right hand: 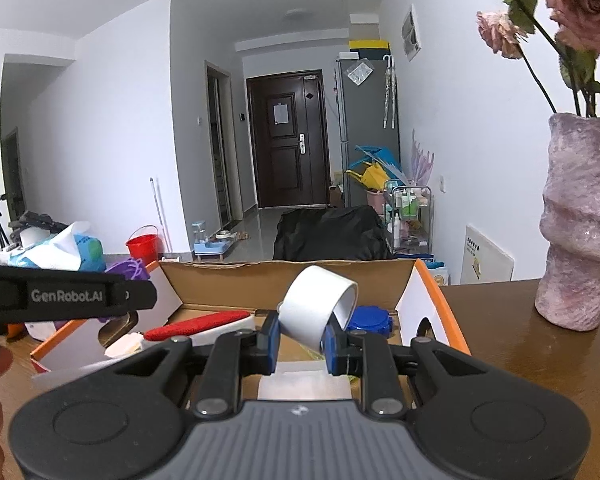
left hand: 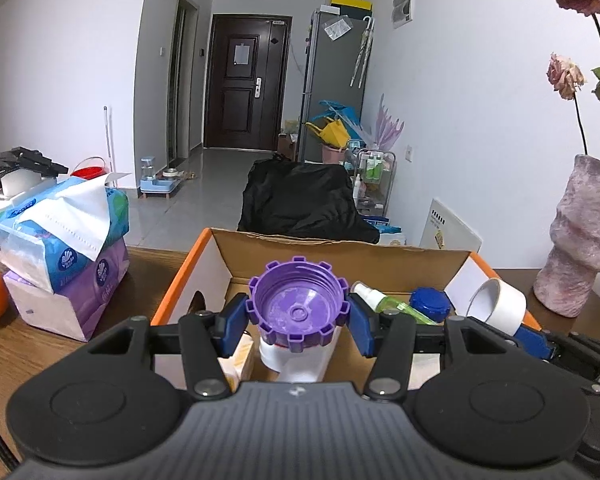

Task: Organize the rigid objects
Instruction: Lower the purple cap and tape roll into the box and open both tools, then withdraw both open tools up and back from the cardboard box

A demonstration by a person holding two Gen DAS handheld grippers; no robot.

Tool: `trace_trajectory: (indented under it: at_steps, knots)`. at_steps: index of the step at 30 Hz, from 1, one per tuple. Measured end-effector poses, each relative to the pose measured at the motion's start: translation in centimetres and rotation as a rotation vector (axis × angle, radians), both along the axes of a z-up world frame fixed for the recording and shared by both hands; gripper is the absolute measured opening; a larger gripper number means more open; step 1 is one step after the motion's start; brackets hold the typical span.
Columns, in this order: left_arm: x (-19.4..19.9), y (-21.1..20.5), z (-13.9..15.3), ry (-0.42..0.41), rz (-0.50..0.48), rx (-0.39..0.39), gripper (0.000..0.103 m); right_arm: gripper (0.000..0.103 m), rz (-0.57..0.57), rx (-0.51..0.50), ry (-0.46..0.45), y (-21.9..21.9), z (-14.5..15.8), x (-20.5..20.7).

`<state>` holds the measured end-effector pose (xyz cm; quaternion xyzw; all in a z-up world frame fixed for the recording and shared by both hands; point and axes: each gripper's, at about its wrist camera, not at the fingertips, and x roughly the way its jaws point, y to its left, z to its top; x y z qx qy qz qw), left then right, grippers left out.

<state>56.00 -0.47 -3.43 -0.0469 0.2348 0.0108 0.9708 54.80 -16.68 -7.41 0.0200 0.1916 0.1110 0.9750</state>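
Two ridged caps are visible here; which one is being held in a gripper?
The purple cap, clamped between the left gripper fingers; the blue cap lies loose in the cardboard box.

Both wrist cameras look forward, slightly downward, close over the shared cardboard box.

even cool indoor light, sharp focus, strong fisheye bending, dark vignetted corners

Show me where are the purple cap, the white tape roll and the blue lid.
purple cap (left hand: 298, 304): left wrist view, its hollow inside.
white tape roll (right hand: 314, 306): right wrist view, outer white side.
blue lid (right hand: 370, 319): right wrist view, its top.
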Motion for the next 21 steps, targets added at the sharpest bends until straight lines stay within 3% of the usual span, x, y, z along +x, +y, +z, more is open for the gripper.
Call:
trace_trajectory:
  at_steps: [10,12,13,14,15,17,19,21]
  knots:
    - [1.3,0.3,-0.7,0.034,0.019,0.007,0.054,0.022,-0.016,-0.031,0.035,0.4,-0.5,1.2]
    - [1.3,0.6,-0.8,0.035,0.018,0.000,0.058,0.023,-0.016,-0.035,0.058,0.3,-0.7,1.4]
    - [1.2,0.7,-0.7,0.032,0.019,0.001,0.068,0.026,-0.018,-0.037,0.065,0.2,-0.8,1.4]
    - [1.1,0.8,-0.6,0.026,0.026,0.004,0.078,0.031,-0.018,-0.039,0.072,0.2,-0.8,1.5]
    - [0.9,0.8,-0.6,0.017,0.034,0.011,0.080,0.041,-0.020,-0.038,0.073,0.2,-0.8,1.4]
    - [0.7,0.8,-0.4,0.002,0.041,0.032,0.089,0.064,-0.027,-0.037,0.063,0.1,-0.8,1.1]
    - [0.5,0.9,-0.2,-0.009,0.049,0.033,0.100,0.095,-0.043,-0.036,0.040,0.0,-0.7,0.9]
    - [0.4,1.1,0.0,-0.020,0.065,0.031,0.103,0.102,-0.059,-0.032,0.014,0.0,-0.6,0.5]
